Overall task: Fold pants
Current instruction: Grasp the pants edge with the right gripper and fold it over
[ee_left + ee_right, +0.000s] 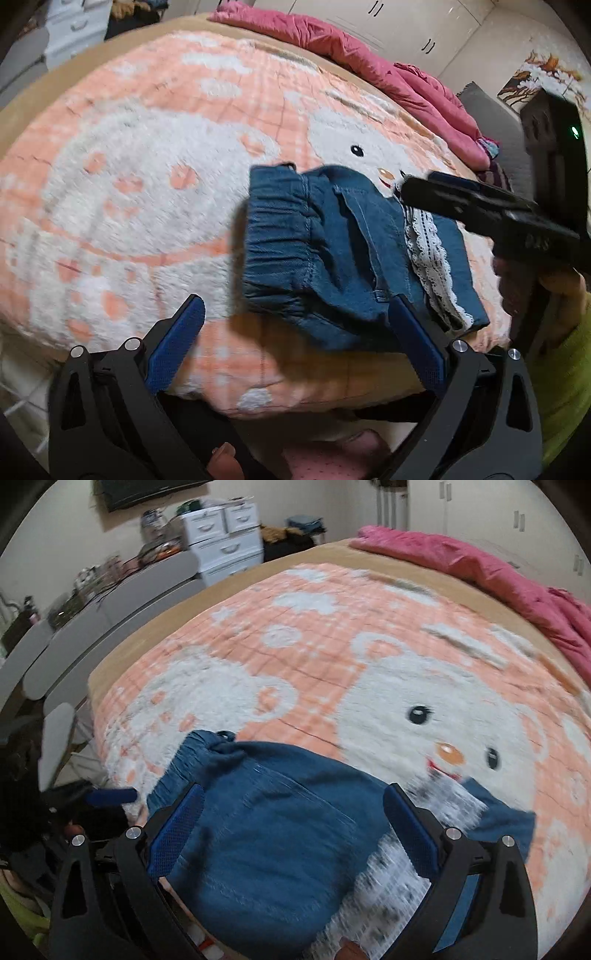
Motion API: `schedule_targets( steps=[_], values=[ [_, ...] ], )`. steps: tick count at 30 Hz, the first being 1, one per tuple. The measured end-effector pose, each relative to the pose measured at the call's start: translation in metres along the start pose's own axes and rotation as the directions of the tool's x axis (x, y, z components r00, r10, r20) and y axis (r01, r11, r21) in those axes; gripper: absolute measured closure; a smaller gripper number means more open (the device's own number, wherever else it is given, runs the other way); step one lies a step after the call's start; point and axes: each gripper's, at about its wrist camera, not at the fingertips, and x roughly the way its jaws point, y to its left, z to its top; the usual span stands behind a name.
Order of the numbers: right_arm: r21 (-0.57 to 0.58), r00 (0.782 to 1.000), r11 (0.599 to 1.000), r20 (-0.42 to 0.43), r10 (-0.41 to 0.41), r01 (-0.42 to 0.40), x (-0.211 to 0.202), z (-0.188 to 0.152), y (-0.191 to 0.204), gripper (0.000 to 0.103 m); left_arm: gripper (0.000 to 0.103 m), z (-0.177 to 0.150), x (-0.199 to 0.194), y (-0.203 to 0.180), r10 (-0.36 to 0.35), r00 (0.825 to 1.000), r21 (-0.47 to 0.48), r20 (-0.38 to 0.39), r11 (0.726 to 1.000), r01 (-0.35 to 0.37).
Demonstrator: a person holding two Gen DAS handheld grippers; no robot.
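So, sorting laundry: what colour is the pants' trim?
White lace trim on blue denim pants; clearest in the left wrist view.

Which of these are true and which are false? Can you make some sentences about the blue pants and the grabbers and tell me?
1. The pants are blue denim with white lace trim. True.
2. The pants hang on a hook on the wall. False: they lie folded on the blanket near the edge of the bed.
3. The left gripper is open. True: its blue fingers stand wide apart.
4. The right gripper is clamped shut on the pants. False: its fingers are spread wide over the pants.
5. The blanket is plain green. False: it is peach and white with a cartoon face on it.
6. A pink quilt lies at the far side of the bed. True.
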Motion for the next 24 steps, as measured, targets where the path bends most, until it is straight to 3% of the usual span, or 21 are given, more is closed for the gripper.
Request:
schedule_targets(
  steps=[2,5,6,12,14,17,18,19,20,22,24],
  values=[
    [0.004,0.999,1.000,-0.025,0.026,-0.026,0.010,0.006,-0.002,0.006,0.015,0.000,0.005,0.000,-0.001,1.000,-0.011,-0.003,1.000,0.001],
    [-0.008,0.996,0.997,-0.048,0.072,-0.072,0.020,0.015,-0.001,0.006,0.032,0.002,0.014,0.001,-0.026,1.000,-0.036,-0.015,0.999,0.025],
    [-0.023,0.994,0.995,-0.059,0.094,-0.095,0.025,0.018,0.002,0.006,0.043,0.002,0.018,0.001,-0.031,0.999,-0.040,-0.025,0.999,0.030],
    [-0.096,0.979,0.979,-0.117,0.168,-0.180,0.050,0.032,0.016,0.008,0.048,-0.001,0.028,0.006,-0.036,0.999,-0.073,-0.036,0.997,0.033],
    [-0.116,0.971,0.971,-0.140,0.192,-0.209,0.058,0.036,0.021,0.016,0.048,-0.001,0.029,0.006,-0.035,0.999,-0.070,-0.035,0.997,0.032],
    [-0.144,0.955,0.958,-0.202,0.219,-0.250,0.076,0.042,0.030,0.017,0.048,-0.001,0.030,0.006,-0.031,0.999,-0.065,-0.035,0.997,0.028],
    [-0.149,0.950,0.954,-0.218,0.224,-0.259,0.082,0.043,0.033,0.020,0.048,-0.001,0.031,0.006,-0.031,0.999,-0.064,-0.036,0.998,0.029],
    [-0.153,0.939,0.948,-0.246,0.238,-0.281,0.089,0.042,0.035,0.034,0.048,0.000,0.032,0.007,-0.033,0.999,-0.066,-0.036,0.997,0.030],
    [-0.153,0.931,0.942,-0.265,0.252,-0.298,0.094,0.041,0.037,0.056,0.048,0.002,0.034,0.008,-0.035,0.999,-0.070,-0.037,0.997,0.033],
    [-0.143,0.904,0.928,-0.315,0.288,-0.345,0.108,0.035,0.041,0.060,0.048,0.003,0.036,0.009,-0.040,0.998,-0.076,-0.042,0.996,0.037],
    [-0.150,0.910,0.925,-0.291,0.296,-0.349,0.106,0.033,0.040,0.062,0.048,0.005,0.037,0.012,-0.054,0.998,-0.088,-0.041,0.995,0.050]
  ],
)
